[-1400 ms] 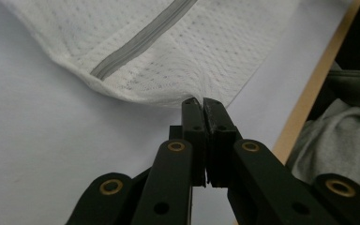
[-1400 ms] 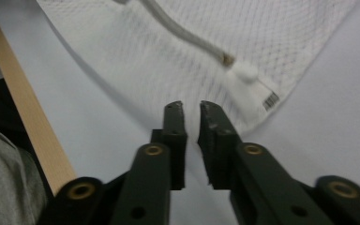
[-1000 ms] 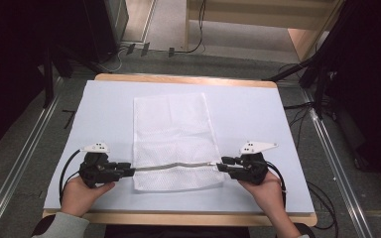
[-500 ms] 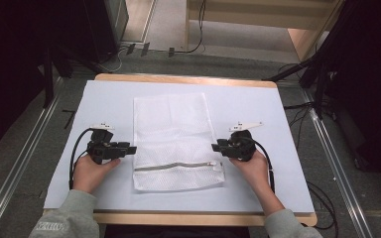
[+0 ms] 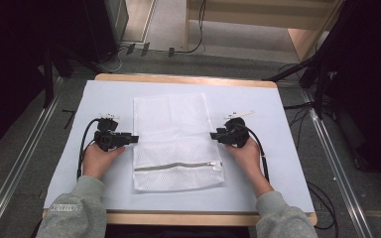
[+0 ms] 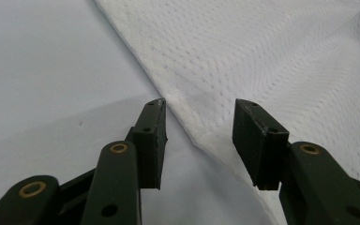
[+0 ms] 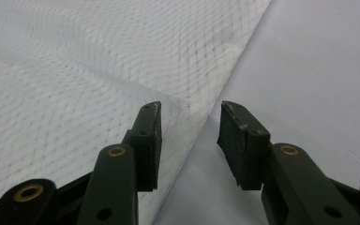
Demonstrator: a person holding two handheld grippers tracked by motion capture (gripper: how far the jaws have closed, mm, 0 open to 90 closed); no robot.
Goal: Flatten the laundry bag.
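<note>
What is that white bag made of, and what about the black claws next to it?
The white bag looks like thin mesh fabric, probably synthetic: tiny holes show all over it, and a zipper runs across. The left claw and right claw look like matte black hard plastic with brassy rivets, though that is a guess.

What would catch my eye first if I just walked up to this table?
A white mesh laundry bag lies flat in the middle of the pale table, its zipper near the person's end. On either side a hand-held black gripper, left and right, points its open fingers at the bag's long edges.
</note>
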